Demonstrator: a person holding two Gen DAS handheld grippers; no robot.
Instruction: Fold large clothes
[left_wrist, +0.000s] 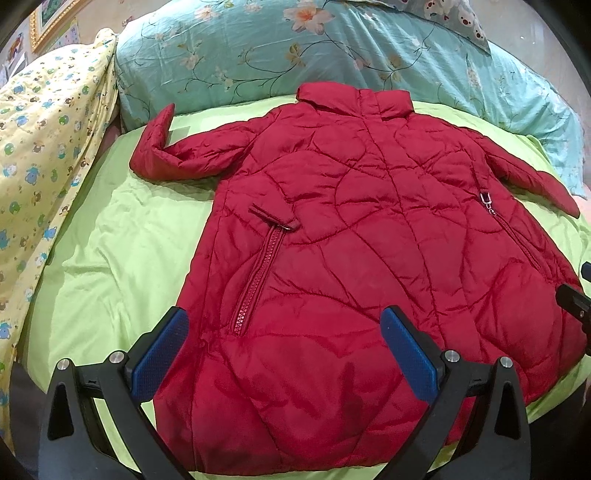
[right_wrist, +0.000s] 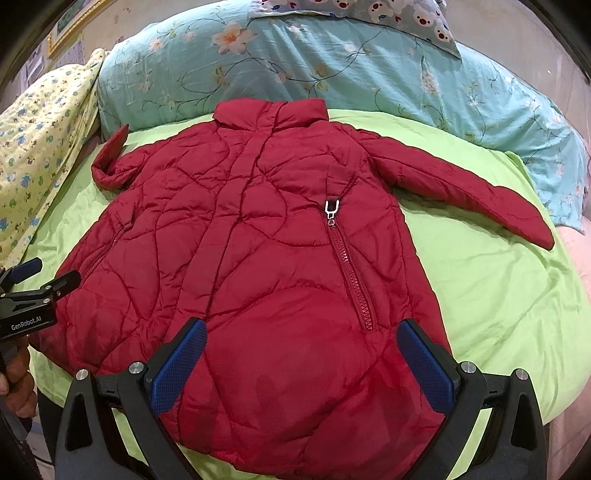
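Observation:
A red quilted puffer coat (left_wrist: 351, 240) lies spread flat, front up, on a green sheet (left_wrist: 122, 236), collar toward the pillows. It also shows in the right wrist view (right_wrist: 258, 251). Its left sleeve (left_wrist: 166, 155) is bent with the cuff standing up; its right sleeve (right_wrist: 465, 188) lies stretched out. My left gripper (left_wrist: 284, 332) is open and empty above the coat's lower left hem. My right gripper (right_wrist: 301, 343) is open and empty above the lower right hem. The left gripper shows at the left edge of the right wrist view (right_wrist: 40, 280).
A teal floral duvet (left_wrist: 295, 48) is piled behind the collar. A yellow patterned quilt (left_wrist: 44, 140) lies along the left side. A bear-print pillow (right_wrist: 369, 14) sits at the back. The green sheet (right_wrist: 491, 288) extends to the right of the coat.

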